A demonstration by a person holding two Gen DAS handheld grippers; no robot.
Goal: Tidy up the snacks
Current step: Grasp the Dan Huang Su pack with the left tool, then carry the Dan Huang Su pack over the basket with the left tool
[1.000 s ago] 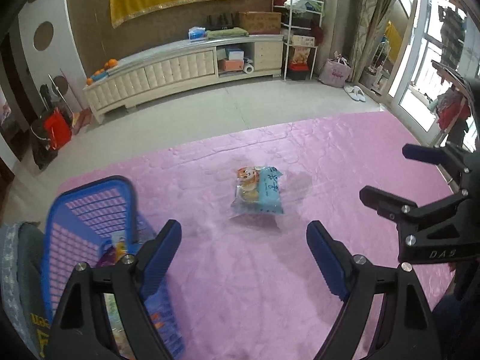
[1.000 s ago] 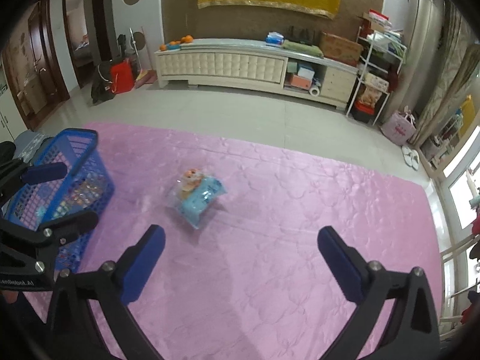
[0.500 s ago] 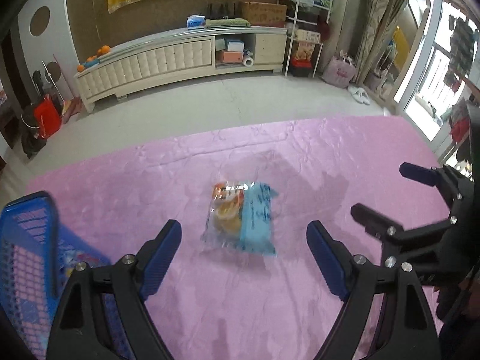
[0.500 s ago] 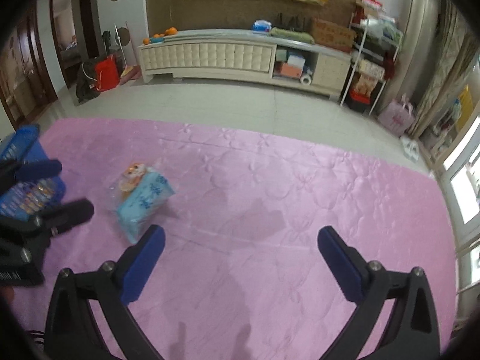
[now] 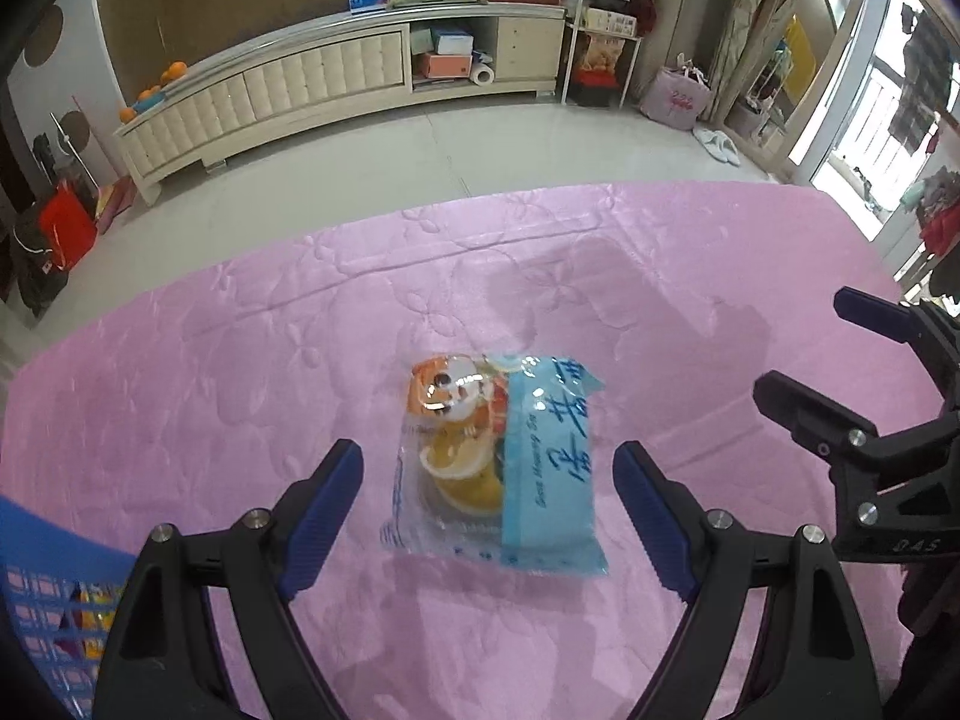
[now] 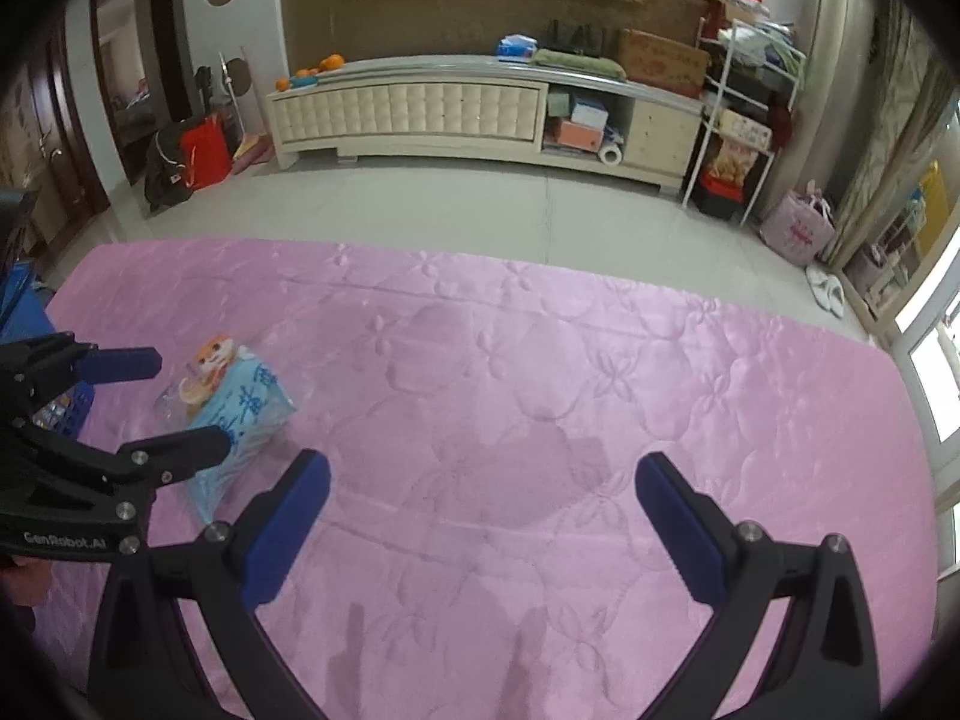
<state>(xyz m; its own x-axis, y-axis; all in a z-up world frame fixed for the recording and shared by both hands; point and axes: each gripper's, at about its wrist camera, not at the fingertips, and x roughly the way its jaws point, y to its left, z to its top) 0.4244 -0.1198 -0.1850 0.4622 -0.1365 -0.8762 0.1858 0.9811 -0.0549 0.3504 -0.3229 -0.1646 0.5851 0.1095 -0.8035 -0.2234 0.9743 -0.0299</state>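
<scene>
Wide-spread blue-padded fingers (image 5: 327, 510) of the left gripper (image 5: 489, 516) straddled a clear-and-blue plastic snack packet (image 5: 498, 468) lying flat on the pink quilted mat (image 5: 660, 312), apparently poised to grab; the right gripper (image 6: 480, 528) hung open and empty beside.

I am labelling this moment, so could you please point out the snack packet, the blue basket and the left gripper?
snack packet (image 5: 501, 468): left wrist view, middle of the wrapper.
blue basket (image 5: 42, 594): left wrist view, its mesh wall.
left gripper (image 5: 489, 483): left wrist view, midway between its fingertips.
</scene>
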